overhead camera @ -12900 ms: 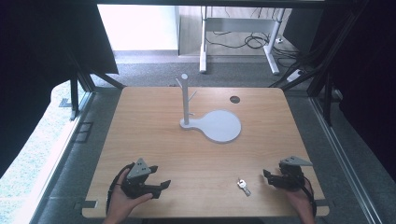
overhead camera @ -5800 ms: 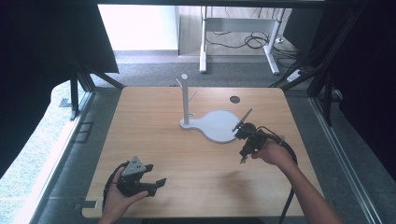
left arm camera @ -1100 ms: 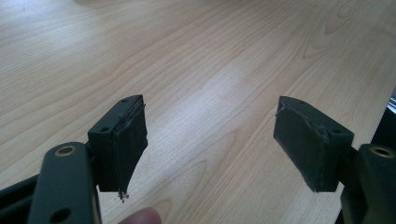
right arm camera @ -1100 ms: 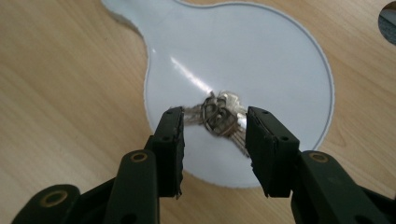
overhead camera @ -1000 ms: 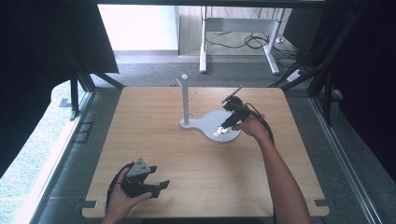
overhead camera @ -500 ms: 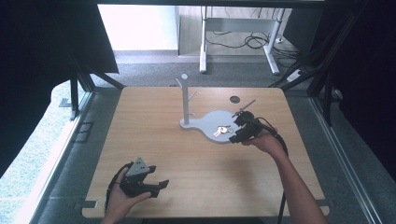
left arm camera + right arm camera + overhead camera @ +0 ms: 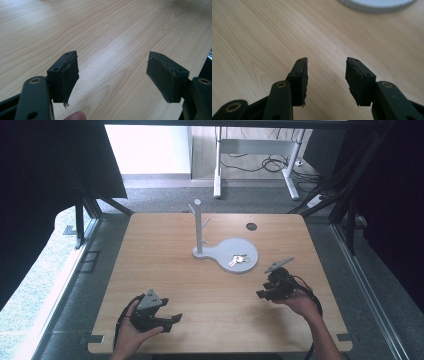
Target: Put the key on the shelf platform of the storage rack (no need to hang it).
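keys (image 7: 238, 259) lie on grey stand base (image 7: 247, 249), desk's 1 o'clock | right gripper (image 7: 270, 288) empty, jaws apart, near 4 o'clock | left gripper (image 7: 159, 318) wide open, idle | step: placing looks done | next: rest

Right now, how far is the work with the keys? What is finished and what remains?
Done, it seems: the keys lie on the round base of the grey stand, beside its post. In hand: nothing; the right tool is open and empty over bare table, apart from the stand, and the left tool rests open near the front edge. Left: possibly nothing, unless the keys should hang on a peg.
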Demonstrator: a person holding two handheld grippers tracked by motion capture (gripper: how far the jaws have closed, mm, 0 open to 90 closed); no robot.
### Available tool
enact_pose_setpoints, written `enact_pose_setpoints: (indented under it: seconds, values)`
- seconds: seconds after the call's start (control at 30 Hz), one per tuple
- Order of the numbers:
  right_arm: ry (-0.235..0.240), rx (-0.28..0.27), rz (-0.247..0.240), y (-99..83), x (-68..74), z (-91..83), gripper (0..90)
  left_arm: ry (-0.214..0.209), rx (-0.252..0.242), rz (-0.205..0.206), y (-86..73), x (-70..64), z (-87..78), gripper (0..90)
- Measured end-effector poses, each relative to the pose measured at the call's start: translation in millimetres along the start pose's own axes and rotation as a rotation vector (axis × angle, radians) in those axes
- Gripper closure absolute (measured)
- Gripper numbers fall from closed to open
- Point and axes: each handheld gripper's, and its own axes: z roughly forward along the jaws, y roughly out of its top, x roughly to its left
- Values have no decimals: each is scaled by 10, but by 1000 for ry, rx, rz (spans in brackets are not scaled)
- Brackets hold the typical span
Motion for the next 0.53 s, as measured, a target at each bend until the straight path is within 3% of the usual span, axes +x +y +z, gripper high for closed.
enact_pose_setpoints:
  seconds: [0.17,0.3,0.53]
  values:
    - [-19,6,28,-290,1,61,523,1,5,0,-1,-1,13,259]
    - [-26,-6,42,-346,-20,88,499,5,5,-1,-3,-1,15,259]
    - [-104,-105,71,-401,19,92,411,10,5,-1,-7,14,1,259]
